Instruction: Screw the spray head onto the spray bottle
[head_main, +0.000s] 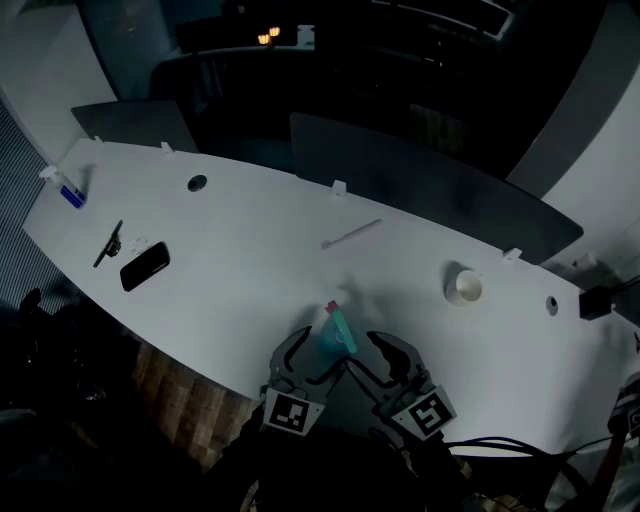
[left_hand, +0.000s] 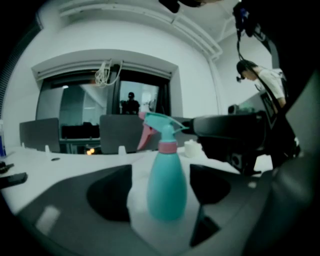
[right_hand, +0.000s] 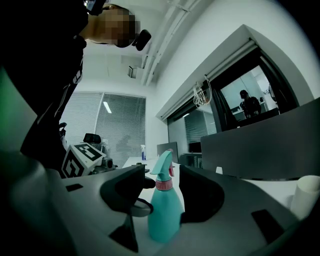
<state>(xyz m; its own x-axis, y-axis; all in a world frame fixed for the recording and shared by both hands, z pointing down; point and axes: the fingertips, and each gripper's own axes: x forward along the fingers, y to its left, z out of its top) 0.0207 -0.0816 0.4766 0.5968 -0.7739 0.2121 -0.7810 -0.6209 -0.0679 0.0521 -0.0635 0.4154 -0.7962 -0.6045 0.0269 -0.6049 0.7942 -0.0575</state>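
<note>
Seen from the head view, the spray bottle (head_main: 340, 332) stands upright near the front edge of the white bench (head_main: 250, 250), with the left tongs (head_main: 312, 358) and right tongs (head_main: 372, 362) on either side of it. In the left gripper view the tongs are spread and the bottle stands between them untouched, its spray head (left_hand: 161, 127) seated on the pink collar. The right gripper view shows those tongs spread too, around the bottle. The screwing looks finished; only backing off seems left.
</note>
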